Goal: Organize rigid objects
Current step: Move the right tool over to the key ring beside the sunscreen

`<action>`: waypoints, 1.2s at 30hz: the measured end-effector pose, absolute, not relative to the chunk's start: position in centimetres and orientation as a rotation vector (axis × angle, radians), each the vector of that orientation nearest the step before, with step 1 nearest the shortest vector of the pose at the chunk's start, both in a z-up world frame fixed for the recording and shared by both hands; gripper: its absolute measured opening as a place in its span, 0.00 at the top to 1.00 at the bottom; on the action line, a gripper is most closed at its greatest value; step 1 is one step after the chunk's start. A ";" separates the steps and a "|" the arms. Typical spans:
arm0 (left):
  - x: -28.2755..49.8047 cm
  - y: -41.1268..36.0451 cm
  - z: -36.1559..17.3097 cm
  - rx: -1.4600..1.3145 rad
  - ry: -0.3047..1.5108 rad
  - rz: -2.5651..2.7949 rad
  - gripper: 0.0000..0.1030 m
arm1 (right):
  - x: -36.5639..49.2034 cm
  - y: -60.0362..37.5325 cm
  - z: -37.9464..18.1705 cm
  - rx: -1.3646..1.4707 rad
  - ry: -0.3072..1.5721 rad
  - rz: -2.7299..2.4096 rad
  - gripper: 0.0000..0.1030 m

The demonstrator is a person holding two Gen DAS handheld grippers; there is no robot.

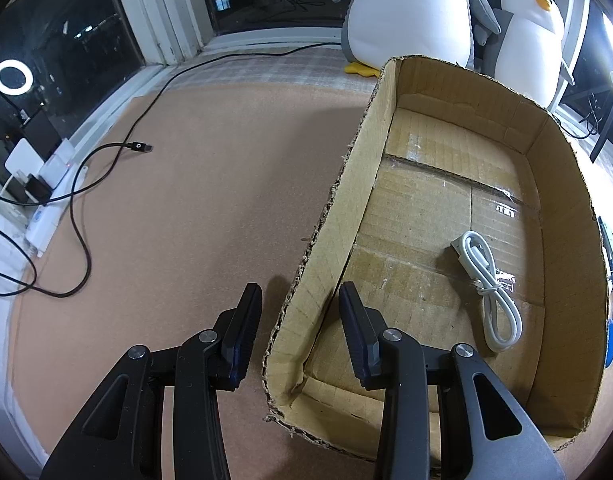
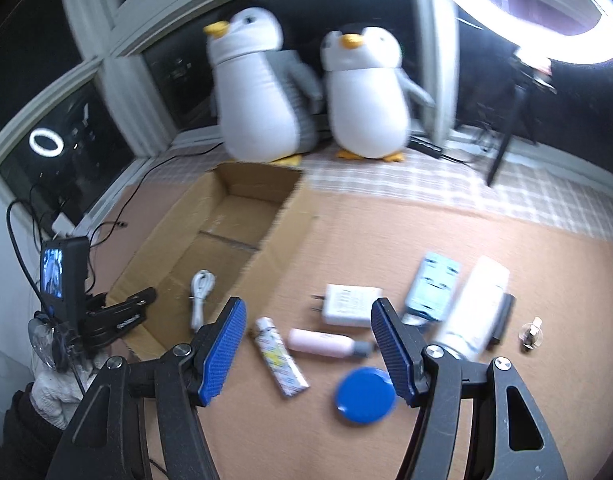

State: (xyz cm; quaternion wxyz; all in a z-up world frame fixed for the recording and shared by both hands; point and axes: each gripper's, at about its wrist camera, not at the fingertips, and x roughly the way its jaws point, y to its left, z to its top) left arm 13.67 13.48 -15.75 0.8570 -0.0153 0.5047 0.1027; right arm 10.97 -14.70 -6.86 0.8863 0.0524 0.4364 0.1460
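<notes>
straddling the near left wall of the cardboard box (image 1: pixel 570 216), the left tool (image 1: pixel 300 300) is gripping it. the white cable (image 1: pixel 486 276) is lying inside, its long axis running diagonally. the right tool (image 2: pixel 306 316) is hovering wide, empty, over the pink tube (image 2: pixel 326 343), which is lying sideways with its grey cap right.

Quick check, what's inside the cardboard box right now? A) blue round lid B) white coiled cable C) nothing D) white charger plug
B: the white coiled cable lies alone on the floor of the cardboard box, while the blue round lid and the white charger plug sit outside it on the mat.
</notes>
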 end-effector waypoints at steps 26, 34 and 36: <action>13.9 13.4 -15.7 -0.021 1.067 0.227 0.64 | 11.1 -32.1 -13.6 0.250 1.016 0.061 0.62; 13.9 13.1 -15.8 -0.009 1.073 0.236 0.64 | 13.0 -33.2 -15.1 0.273 1.047 0.062 0.65; 14.0 13.0 -15.8 -0.006 1.074 0.238 0.64 | 13.4 -33.4 -15.3 0.282 1.053 0.069 0.65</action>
